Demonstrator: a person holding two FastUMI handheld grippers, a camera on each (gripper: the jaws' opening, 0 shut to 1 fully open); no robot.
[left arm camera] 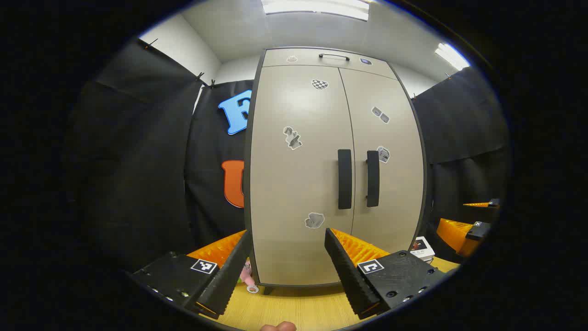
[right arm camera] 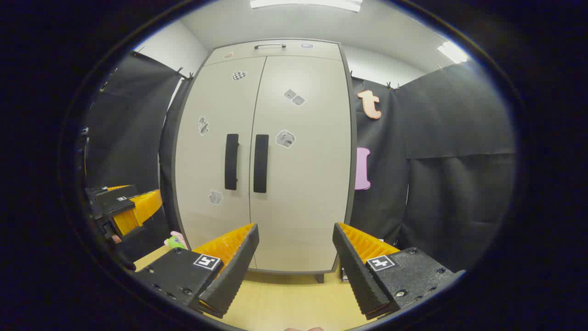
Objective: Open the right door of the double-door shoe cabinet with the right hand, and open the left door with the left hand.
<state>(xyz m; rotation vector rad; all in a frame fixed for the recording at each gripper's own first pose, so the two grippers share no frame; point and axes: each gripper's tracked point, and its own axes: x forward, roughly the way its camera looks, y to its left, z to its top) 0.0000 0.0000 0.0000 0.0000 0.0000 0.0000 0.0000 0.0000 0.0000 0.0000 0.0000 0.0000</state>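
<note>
Black cloth is hanging on both sides of the booth, and a pale wooden floor surface point(left arm camera: 294, 308) is carrying the tall beige double-door shoe cabinet point(left arm camera: 321, 193), which is standing straight ahead of me with both doors shut. I am holding both tools back from it, well apart from the door fronts, so that each can line up with its own pull before closing in.

I am keeping my left gripper point(left arm camera: 287, 271) with its fingers spread wide, gripping nothing; it is aiming low at the left door point(left arm camera: 294, 184), below the black vertical left handle point(left arm camera: 344, 179). My right gripper point(right arm camera: 294, 271) is likewise standing apart and empty, pointing at the lower part of the right door point(right arm camera: 303, 174), with the black vertical right handle point(right arm camera: 260, 163) up and to its left.

Both handles are sitting just beside the centre seam, near each other. I judge that the spread fingers are set to straddle a handle bar. No step is done yet; the right door comes first, so the right tool needs to rise and shift towards the seam.

Grey stickers point(left arm camera: 292, 137) are dotting both doors.
</note>
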